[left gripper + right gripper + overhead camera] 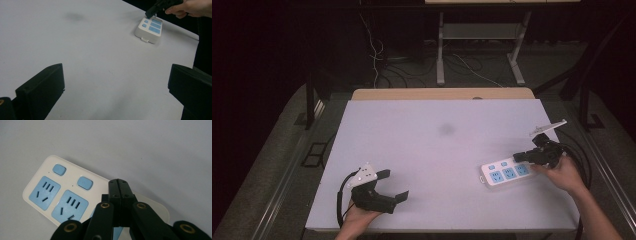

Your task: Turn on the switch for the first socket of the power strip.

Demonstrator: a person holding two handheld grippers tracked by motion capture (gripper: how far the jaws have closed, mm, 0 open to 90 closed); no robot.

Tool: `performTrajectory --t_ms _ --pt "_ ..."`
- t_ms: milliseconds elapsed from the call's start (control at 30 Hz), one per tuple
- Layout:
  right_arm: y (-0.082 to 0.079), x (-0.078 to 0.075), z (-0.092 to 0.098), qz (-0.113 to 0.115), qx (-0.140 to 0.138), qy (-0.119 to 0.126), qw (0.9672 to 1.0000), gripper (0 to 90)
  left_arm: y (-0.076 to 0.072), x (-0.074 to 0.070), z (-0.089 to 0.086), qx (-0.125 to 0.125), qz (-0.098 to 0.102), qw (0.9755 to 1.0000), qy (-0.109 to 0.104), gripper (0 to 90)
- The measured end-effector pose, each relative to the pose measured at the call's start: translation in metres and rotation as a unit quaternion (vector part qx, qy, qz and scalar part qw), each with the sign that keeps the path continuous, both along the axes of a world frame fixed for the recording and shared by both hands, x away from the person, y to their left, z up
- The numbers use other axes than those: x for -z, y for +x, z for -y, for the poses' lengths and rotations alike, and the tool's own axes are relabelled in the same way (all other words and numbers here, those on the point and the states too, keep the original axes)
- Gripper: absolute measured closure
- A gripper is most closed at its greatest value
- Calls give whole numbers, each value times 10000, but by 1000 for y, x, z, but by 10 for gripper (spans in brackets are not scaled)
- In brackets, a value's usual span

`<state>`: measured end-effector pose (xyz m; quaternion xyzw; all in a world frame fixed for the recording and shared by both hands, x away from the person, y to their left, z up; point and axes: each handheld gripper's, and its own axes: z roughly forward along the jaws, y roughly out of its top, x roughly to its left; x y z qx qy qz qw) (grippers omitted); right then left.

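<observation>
Nearest the high camera, the left claw [393,186] rests in a hand at the tabletop's [432,150] near left corner, its jaws spread wide apart with nothing between them; in the left gripper view they stand at either side over bare white surface. A grey three-cornered plate sits on top of it and a black cable loops beside it near the left edge.

Over by the right edge, closer to the near side than the far one, lies a white power strip [506,172] with blue sockets and blue buttons, set at a slant to the tabletop's edges. The right claw [518,157] is pressed together, jaw against jaw, holding nothing, and its joined tip is over the strip's top face, beside the row of buttons; whether the tip touches the strip I cannot tell. A faint grey smudge [446,129] marks the tabletop's middle.
</observation>
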<state>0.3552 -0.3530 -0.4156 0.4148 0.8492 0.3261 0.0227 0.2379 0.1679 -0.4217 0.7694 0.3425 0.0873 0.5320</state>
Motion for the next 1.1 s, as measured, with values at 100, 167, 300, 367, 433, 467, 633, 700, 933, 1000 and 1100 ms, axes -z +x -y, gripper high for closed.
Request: performTrajectory --t_ms 100,167,300,367,433,467,633,700,933,1000,1100 --pt "-2 1 0 89 17 17 10000 900 0 0 0 8 -3 10000 -6 0" --pt "-3 2 1 126 23 45 9999 900 0 0 0 17 -6 10000 -1 0" --pt "-5 4 1 221 41 53 9997 900 0 1 0 22 -11 10000 8 0" --pt "-7 5 1 268 57 76 9996 900 0 0 0 14 -9 10000 10 0" --pt "-7 5 2 284 81 120 9995 900 0 0 0 5 -9 10000 15 0" --pt "-8 6 2 283 93 127 9995 900 0 1 -1 2 -10 10000 13 0" --pt "-5 5 3 187 85 151 9997 900 0 1 0 -11 -14 10000 13 0" --pt "-4 5 3 161 74 155 9997 900 0 1 -1 -16 -16 10000 7 0" --pt "-1 2 3 61 50 190 9998 900 1 1 -2 -23 -13 10000 -5 0" --pt "-1 2 2 41 22 164 9999 900 1 1 -2 -29 -18 10000 -12 0" --pt "0 2 1 26 13 192 9998 900 2 1 -3 -36 -29 10000 -12 0"
